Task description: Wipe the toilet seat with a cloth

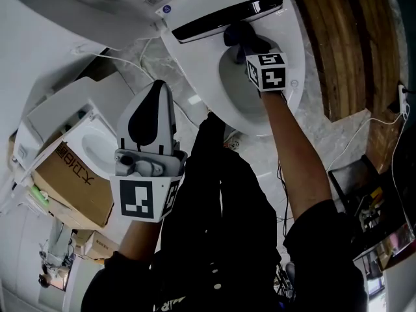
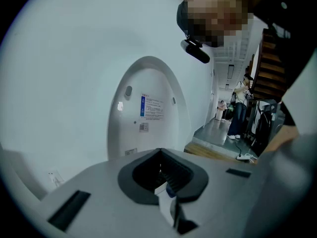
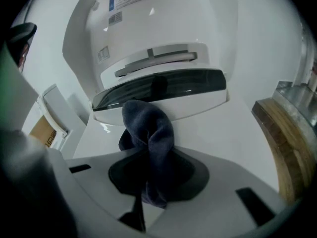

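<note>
Your left gripper (image 1: 159, 95) hangs closed, empty. Your right gripper (image 1: 249, 45) pinches the cloth (image 3: 148, 128) at the rear of the toilet seat (image 1: 296, 47); its ring runs toward you.

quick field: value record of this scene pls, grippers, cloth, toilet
right gripper: fingers shut on the cloth, over the rear of the toilet
cloth: dark blue, bunched, just in front of the black strip; contact with the seat unclear
left gripper: fingers shut, nothing held, up and away from the bowl
toilet seat: white, ring around the bowl
lid: raised
nearby: cardboard box on the left
</note>
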The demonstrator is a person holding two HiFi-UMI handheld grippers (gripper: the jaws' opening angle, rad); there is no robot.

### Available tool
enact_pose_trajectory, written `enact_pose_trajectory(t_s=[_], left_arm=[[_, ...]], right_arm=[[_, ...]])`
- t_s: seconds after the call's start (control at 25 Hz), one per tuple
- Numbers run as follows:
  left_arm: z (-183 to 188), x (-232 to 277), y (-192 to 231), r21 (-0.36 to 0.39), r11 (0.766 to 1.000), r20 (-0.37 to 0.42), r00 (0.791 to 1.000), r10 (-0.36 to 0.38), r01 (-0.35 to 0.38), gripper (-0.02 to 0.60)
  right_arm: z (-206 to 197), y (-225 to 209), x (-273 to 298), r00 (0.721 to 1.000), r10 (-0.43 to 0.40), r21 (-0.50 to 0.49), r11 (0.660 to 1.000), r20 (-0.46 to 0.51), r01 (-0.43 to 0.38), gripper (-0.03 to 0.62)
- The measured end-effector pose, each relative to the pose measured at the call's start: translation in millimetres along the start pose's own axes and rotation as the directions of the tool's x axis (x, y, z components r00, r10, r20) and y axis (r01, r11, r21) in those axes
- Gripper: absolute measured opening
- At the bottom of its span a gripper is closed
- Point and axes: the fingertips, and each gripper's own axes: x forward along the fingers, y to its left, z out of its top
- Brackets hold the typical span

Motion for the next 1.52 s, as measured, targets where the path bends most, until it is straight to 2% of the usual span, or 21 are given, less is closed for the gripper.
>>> enact_pose_trajectory(t_s=[0.2,0.48,0.6,0.8,0.88,1.0,1.04,1.2,1.52], left_arm=[[6,7,-3,0.007,1.000,0.004,1.000,-0.014,0.014,0.011],[9,15,-9,0.008,0.999,0.001,0.999,-0.037,0.037,0.011],[11,17,-10,0.008,0.999,0.011,0.999,-0.041,0.040,0.011],[15,14,-12,0.014,0.999,0.024,0.999,-0.047,0.047,0.011],[17,13,-13,0.013,0.999,0.031,0.998,-0.049,0.048,0.011],[18,7,-17,0.015,0.999,0.028,0.998,-0.048,0.048,0.011],[20,5,-19,0.015,0.999,0.036,0.998,-0.047,0.047,0.011],[32,-3,-30,0.024,0.998,0.049,0.997,-0.055,0.054,0.011],[66,-30,-52,0.039,0.997,0.074,0.995,-0.069,0.066,0.011]], right_arm=[[3,-15,-6,0.999,-0.015,0.164,0.986,0.037,0.009,0.073],[0,-45,-18,0.996,-0.067,0.358,0.933,0.066,0.039,0.072],[-2,-58,-24,0.992,-0.096,0.398,0.916,0.078,0.057,0.072],[-4,-62,-26,0.994,-0.092,0.401,0.914,0.063,0.059,0.072],[-4,-63,-26,0.994,-0.072,0.433,0.901,0.085,0.028,0.072],[4,-60,-34,0.983,0.017,0.500,0.860,0.182,-0.107,0.074],[8,-59,-41,0.977,0.036,0.499,0.856,0.211,-0.139,0.074],[17,-66,-73,0.978,0.016,0.402,0.910,0.206,-0.099,0.074],[35,-59,-170,0.965,-0.012,0.263,0.963,0.260,-0.059,0.074]])
